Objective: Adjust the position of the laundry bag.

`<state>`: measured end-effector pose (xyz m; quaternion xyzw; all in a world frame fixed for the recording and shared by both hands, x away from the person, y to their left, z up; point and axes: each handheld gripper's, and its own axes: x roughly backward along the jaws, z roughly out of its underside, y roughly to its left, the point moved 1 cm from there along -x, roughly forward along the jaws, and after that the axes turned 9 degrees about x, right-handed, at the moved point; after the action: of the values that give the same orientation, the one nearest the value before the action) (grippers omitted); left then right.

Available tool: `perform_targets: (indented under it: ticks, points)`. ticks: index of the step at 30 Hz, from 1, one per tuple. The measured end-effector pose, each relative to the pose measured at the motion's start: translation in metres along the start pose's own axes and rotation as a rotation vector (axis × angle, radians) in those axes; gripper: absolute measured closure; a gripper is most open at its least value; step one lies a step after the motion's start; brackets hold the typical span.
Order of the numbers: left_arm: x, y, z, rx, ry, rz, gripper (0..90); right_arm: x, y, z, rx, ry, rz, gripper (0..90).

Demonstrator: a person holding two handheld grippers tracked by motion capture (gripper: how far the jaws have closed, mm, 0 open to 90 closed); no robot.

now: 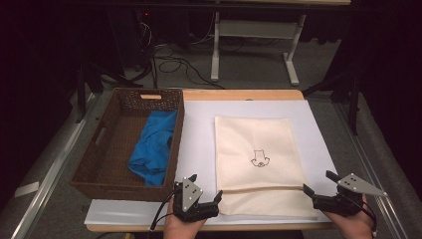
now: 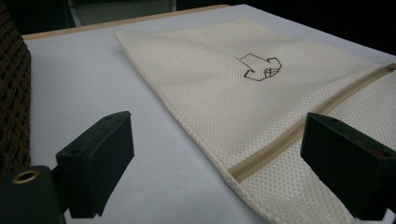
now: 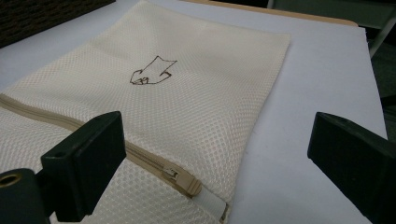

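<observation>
Cream mesh laundry bag (image 1: 259,162) lies flat on the white-covered table (image 1: 199,144), long axis running away from the person, zipper (image 1: 261,189) crossing its near end side to side. Left tongs (image 1: 205,190) spread wide at the bag's near-left corner, right tongs (image 1: 314,182) spread wide at its near-right corner, neither pinching anything; the zipper pull (image 3: 172,173) sits at the right end, so the right tongs look nearer to it. Wicker basket (image 1: 104,144) holding a blue garment (image 1: 154,144) stands left of the bag, apart from it.

mesh bag (image 1: 256,157) mid-table, basket (image 1: 99,154) to its left, cloth (image 1: 154,147) inside the basket
</observation>
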<state>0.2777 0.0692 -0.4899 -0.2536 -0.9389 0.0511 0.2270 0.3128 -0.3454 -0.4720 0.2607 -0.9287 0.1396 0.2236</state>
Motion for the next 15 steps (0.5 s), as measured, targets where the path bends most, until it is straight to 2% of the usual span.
perform_targets:
  ticks: [8,15]
  points:
    - [-0.0011,0.0024,-0.0001,0.012,0.012,-0.004,10.8,-0.0001,-0.0017,-0.0002,-0.01,-0.014,-0.008,3.6]
    - [-0.0022,0.0029,-0.0005,0.022,0.018,0.019,13.1,-0.0003,-0.0028,0.001,-0.013,-0.007,-0.003,4.5]
